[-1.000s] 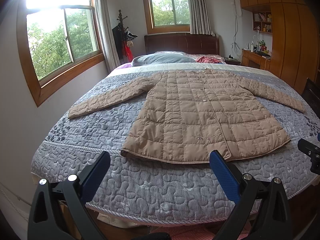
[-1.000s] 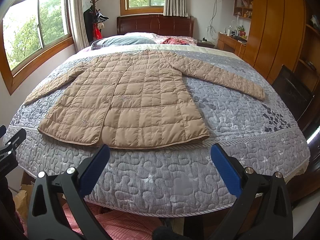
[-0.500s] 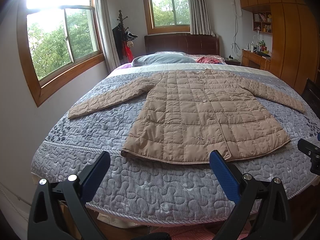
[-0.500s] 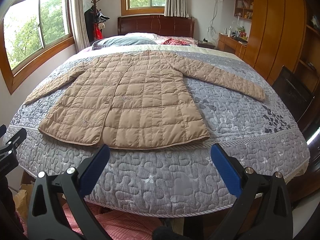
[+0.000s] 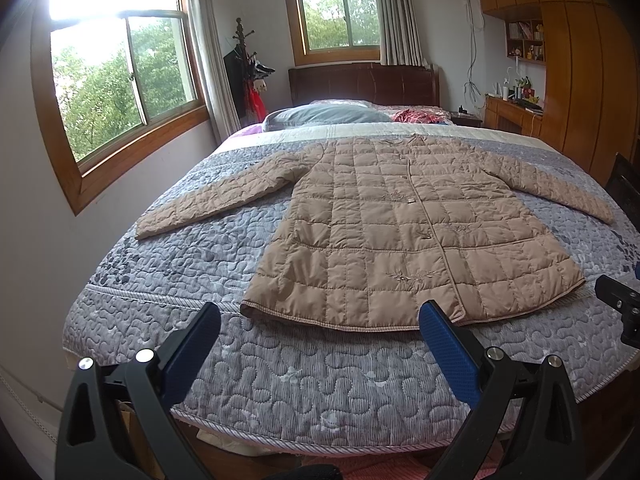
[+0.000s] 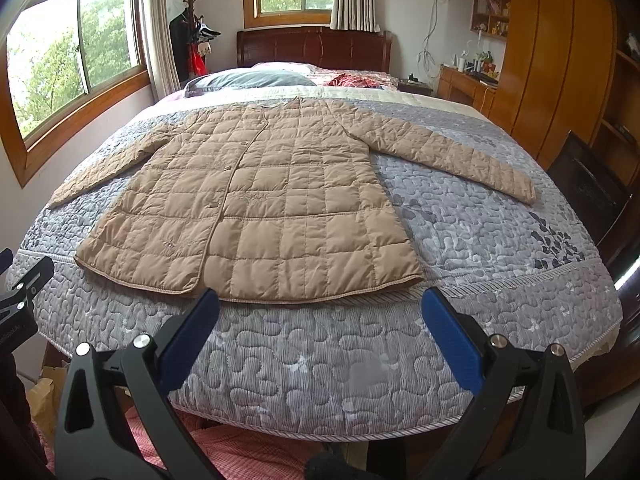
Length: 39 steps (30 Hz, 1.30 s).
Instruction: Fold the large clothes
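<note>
No change since a second ago: my left fingers and right fingers hang released short of the coat, spread flat on the bed; folding not begun.

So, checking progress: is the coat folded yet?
No. The coat lies spread flat on the bed, both sleeves stretched outward.

One coat, one bed, two windows, one pillow.
</note>
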{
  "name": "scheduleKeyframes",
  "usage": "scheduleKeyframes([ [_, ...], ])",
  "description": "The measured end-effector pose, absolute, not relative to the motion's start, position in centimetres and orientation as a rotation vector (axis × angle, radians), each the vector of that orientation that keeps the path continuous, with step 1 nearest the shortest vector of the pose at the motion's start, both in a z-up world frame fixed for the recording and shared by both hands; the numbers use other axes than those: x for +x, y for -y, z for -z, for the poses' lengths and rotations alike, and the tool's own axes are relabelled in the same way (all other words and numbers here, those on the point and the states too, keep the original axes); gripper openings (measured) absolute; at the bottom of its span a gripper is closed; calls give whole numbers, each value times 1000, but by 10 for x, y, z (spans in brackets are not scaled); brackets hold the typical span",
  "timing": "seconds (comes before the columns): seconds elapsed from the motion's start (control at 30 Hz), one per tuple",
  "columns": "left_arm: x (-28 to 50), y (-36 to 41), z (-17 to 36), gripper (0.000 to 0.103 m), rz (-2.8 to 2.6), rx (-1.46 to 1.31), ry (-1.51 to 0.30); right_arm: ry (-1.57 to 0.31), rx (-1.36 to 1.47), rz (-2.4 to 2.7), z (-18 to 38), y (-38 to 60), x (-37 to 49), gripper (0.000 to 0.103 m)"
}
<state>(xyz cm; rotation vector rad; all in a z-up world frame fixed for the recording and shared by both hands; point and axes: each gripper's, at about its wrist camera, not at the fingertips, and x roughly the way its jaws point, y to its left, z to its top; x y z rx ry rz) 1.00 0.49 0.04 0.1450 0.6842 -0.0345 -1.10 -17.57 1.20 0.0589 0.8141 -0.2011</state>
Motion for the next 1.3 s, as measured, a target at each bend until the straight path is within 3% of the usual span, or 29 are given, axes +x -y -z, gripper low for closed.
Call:
scheduleKeyframes([
  [0.33,46,12,12,99,39,191,-736,-839,48,224,-8,193,21,100],
  [0.53,119,43,26,99,106,291,-832,-912,75,230,-1,244,75,100],
  [0.83,279,126,52,99,351,310,-1062,-936,354,485,15,437,164,100],
  [1.1,377,206,62,98,475,243,-1128,-1033,554,631,45,599,194,99],
  [1.3,418,249,81,77,539,216,-1206,-1050,668,636,71,674,186,98],
])
